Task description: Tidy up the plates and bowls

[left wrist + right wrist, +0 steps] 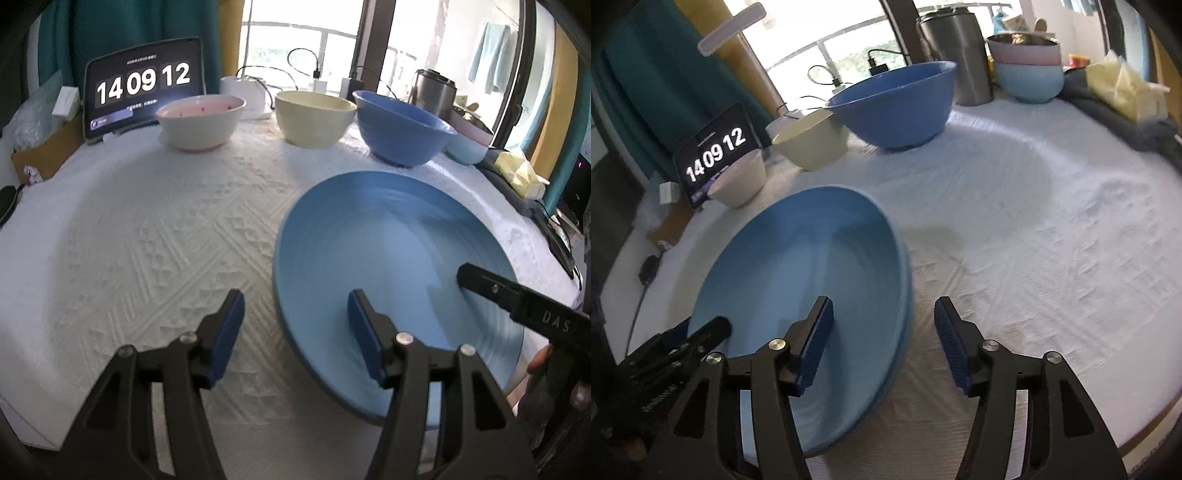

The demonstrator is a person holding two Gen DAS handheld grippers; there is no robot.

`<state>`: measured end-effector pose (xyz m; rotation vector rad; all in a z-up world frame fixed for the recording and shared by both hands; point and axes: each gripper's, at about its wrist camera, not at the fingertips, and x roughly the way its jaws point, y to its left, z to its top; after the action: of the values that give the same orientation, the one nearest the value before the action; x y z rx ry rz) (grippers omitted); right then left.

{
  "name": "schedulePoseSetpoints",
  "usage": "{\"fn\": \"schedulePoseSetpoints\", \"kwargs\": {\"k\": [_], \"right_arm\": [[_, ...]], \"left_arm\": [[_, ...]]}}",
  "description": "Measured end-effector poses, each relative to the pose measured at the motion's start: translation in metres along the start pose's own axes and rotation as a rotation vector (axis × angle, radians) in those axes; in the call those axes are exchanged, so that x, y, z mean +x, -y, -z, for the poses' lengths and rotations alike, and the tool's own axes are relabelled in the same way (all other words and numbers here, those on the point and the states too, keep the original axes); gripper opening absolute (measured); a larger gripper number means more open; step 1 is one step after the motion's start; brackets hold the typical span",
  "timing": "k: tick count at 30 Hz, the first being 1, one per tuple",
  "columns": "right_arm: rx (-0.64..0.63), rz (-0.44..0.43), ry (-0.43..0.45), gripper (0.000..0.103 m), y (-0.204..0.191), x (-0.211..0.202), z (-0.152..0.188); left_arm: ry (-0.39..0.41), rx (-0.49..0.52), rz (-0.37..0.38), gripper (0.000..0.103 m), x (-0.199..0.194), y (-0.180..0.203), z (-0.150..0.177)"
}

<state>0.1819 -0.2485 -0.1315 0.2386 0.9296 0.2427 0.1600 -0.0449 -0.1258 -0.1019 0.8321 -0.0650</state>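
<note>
Both claws stand wide, holding nothing, the left claw [295,325] and right claw [884,332] each straddling a rim of the large shallow blue plate [399,266] on the white quilted table [147,236], so closing off-centre might tip it; the tablet clock [144,83] reads "14 09 12".

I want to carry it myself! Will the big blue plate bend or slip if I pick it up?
The big blue plate looks stiff, so it probably won't bend. Its smooth, glossy face may feel slippery. It's wide and shallow, so held by one rim it could tilt; it might break if dropped.
</note>
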Motion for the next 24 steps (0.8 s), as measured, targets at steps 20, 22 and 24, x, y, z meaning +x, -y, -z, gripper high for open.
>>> {"fn": "schedulePoseSetpoints", "kwargs": {"k": [20,22,24], "right_arm": [[0.008,-0.011,0.019,0.058,-0.011,0.002,0.003],[0.007,-0.012,0.018,0.058,-0.011,0.002,0.002],[0.005,-0.01,0.019,0.058,-0.014,0.002,0.001]], "left_arm": [[-0.025,-0.035,0.141,0.069,0.002,0.008,0.005],[-0.019,-0.031,0.138,0.069,0.001,0.007,0.005],[-0.013,-0.032,0.138,0.069,0.0,0.005,0.004]]}}
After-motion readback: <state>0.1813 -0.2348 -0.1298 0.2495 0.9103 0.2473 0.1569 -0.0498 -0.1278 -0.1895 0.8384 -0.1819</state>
